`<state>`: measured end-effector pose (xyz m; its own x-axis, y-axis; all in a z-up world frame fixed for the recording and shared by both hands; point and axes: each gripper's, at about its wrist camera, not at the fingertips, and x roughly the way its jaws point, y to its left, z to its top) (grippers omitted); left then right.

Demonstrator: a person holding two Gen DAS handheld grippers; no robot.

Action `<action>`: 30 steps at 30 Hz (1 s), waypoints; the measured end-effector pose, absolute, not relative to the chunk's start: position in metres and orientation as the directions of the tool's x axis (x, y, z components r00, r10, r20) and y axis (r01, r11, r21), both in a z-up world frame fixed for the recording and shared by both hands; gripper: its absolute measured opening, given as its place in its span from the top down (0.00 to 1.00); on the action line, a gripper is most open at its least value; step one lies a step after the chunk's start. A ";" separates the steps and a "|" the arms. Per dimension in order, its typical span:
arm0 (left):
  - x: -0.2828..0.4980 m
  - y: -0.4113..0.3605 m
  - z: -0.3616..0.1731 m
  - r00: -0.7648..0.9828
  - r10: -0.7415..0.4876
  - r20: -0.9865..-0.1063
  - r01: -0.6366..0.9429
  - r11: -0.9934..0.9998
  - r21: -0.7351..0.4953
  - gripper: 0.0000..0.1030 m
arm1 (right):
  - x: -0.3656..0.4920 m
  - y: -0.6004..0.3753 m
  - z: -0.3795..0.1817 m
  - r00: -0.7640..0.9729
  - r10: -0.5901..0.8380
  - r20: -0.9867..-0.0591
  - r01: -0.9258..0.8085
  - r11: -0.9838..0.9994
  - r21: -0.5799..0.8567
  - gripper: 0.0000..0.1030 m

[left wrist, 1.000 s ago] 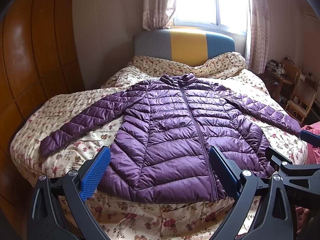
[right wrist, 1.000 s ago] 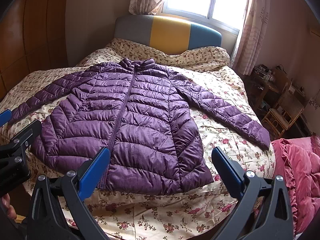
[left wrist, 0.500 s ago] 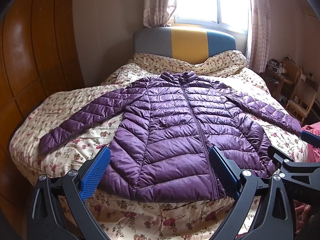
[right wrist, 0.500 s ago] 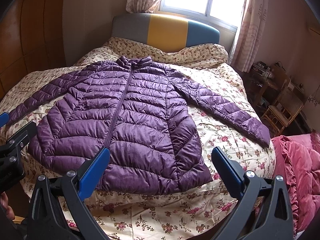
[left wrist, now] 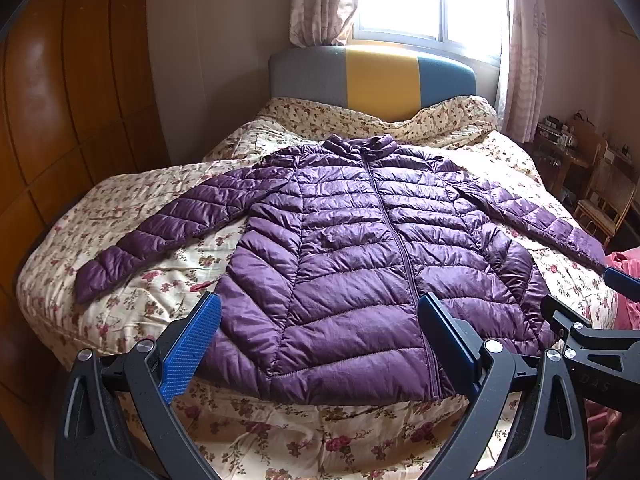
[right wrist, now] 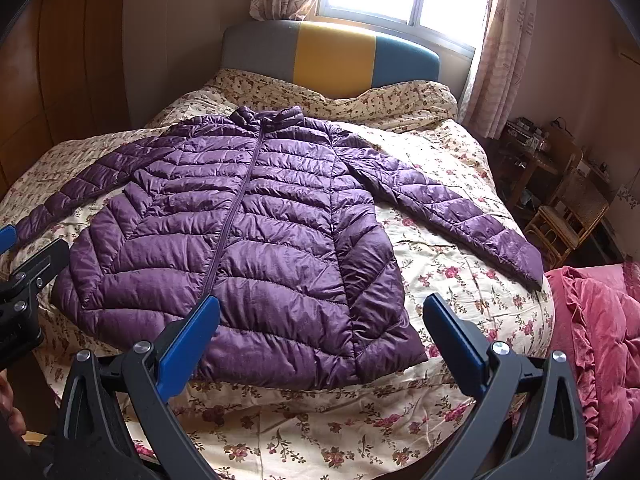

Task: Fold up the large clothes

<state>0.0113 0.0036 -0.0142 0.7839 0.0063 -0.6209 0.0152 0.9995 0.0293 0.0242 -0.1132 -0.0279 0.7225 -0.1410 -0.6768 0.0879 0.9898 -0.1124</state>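
Observation:
A purple quilted puffer jacket [left wrist: 360, 256] lies flat and zipped on the floral bed cover, collar toward the headboard, both sleeves spread out; it also shows in the right wrist view [right wrist: 248, 240]. My left gripper [left wrist: 320, 312] is open and empty, hovering just in front of the hem near the zip. My right gripper [right wrist: 320, 316] is open and empty, in front of the hem's right corner. Each gripper shows at the edge of the other's view.
The bed [left wrist: 280, 440] has a grey, yellow and blue headboard [left wrist: 380, 76] under a window. A wooden wardrobe [left wrist: 60, 120] stands to the left. A red quilt [right wrist: 600, 340] lies at the bed's right side. Wooden chairs and a table [right wrist: 560, 200] stand at far right.
Both grippers have risen and drawn back slightly, so the jacket sits lower in view. Both stay open. The jacket has not moved.

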 end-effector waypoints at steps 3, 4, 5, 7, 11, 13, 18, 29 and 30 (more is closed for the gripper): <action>0.013 0.002 -0.015 0.781 0.003 -0.624 0.021 0.999 0.031 0.05 | 0.025 -0.113 -0.029 0.720 -0.140 -0.679 0.087 0.990 -0.111 0.02; 0.014 0.002 -0.015 0.781 0.003 -0.625 0.023 0.999 0.033 0.05 | 0.026 -0.114 -0.029 0.720 -0.140 -0.680 0.086 0.990 -0.112 0.02; 0.014 0.001 -0.015 0.781 0.002 -0.625 0.024 0.999 0.034 0.05 | 0.026 -0.113 -0.030 0.719 -0.142 -0.681 0.086 0.990 -0.116 0.02; 0.014 0.001 -0.015 0.780 0.000 -0.626 0.028 0.999 0.034 0.05 | 0.027 -0.114 -0.030 0.718 -0.144 -0.681 0.086 0.989 -0.118 0.02; 0.017 0.001 -0.017 0.777 0.000 -0.630 0.029 0.999 0.036 0.05 | 0.027 -0.115 -0.032 0.715 -0.146 -0.683 0.088 0.989 -0.120 0.02; 0.018 0.001 -0.018 0.775 0.000 -0.632 0.029 0.999 0.034 0.05 | 0.028 -0.116 -0.033 0.712 -0.147 -0.686 0.090 0.989 -0.118 0.02; 0.021 0.001 -0.020 0.768 0.000 -0.640 0.031 0.999 0.036 0.05 | 0.031 -0.119 -0.037 0.702 -0.146 -0.697 0.090 0.989 -0.117 0.02; 0.033 -0.002 -0.030 0.738 -0.008 -0.675 0.044 0.998 0.036 0.05 | 0.044 -0.122 -0.047 0.679 -0.147 -0.719 0.092 0.989 -0.115 0.02; 0.035 -0.003 -0.030 0.736 -0.007 -0.677 0.044 0.998 0.038 0.05 | 0.046 -0.122 -0.047 0.678 -0.146 -0.721 0.092 0.989 -0.114 0.02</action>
<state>0.0346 -0.0029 -0.0304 0.7359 -0.0073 -0.6771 0.0444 0.9983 0.0375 0.0463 -0.1218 -0.0469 0.6775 -0.1460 -0.7209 0.0920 0.9892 -0.1139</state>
